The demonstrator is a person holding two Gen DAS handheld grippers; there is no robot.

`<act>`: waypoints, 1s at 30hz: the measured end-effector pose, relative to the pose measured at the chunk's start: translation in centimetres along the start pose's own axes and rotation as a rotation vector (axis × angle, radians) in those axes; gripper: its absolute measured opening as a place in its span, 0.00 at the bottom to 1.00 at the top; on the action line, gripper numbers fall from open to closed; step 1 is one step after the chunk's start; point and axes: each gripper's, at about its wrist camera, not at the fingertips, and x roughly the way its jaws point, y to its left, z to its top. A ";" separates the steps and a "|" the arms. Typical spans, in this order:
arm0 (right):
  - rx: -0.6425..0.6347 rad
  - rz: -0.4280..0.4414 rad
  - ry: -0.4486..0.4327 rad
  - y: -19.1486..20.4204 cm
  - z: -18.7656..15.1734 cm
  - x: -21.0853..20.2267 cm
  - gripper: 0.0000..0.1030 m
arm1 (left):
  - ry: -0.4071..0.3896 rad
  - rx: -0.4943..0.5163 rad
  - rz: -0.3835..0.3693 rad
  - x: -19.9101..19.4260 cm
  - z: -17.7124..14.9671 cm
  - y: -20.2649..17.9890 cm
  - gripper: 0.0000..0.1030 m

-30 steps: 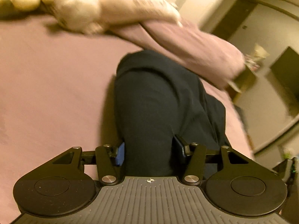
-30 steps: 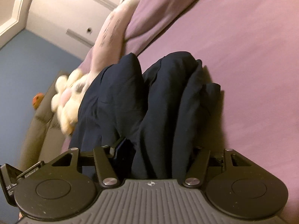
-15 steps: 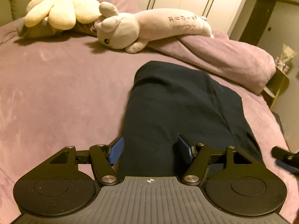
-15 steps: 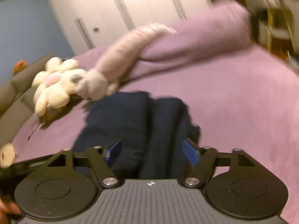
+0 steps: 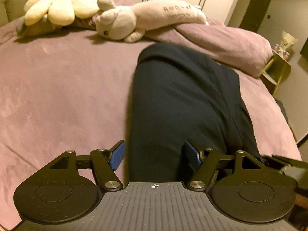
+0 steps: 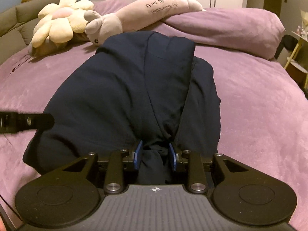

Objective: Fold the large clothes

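Softly creased navy garment point(image 6: 134, 88) bunches inside right claw point(image 6: 155, 156).

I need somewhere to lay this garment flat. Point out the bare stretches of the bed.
Widest bare stretch: the purple bedspread left of the dark garment, below the flower cushion. A second lies right of the garment, below the rolled duvet. The head of the bed is crowded: cushion, long plush, duvet.

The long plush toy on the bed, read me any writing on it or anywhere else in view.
"开心每一天": top line printed on the long plush toy, right wrist view.
Smaller Latin-script line beneath it: too blurred to read reliably.
Navy garment and purple bedspread: no text visible.
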 end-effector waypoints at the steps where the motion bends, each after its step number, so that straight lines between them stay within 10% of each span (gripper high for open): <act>1: -0.007 -0.007 0.006 0.4 0.0 -0.1 0.27 | -0.011 0.016 0.007 0.1 -0.3 0.0 0.76; 21: -0.055 -0.104 0.025 2.6 -0.6 -1.0 0.40 | 0.026 -0.001 -0.007 0.8 -2.6 2.4 0.92; 23: -0.037 -0.105 0.012 2.6 -1.1 -2.8 0.45 | 0.032 0.005 0.003 -0.5 -2.5 2.3 0.92; 26: 0.000 -0.115 0.041 2.5 -1.8 -5.2 0.96 | 0.035 0.092 0.030 -2.9 -3.5 1.6 0.92; 30: 0.031 -0.089 0.151 2.9 -4.1 -6.3 0.96 | 0.074 0.144 0.115 -4.6 -5.5 1.1 0.93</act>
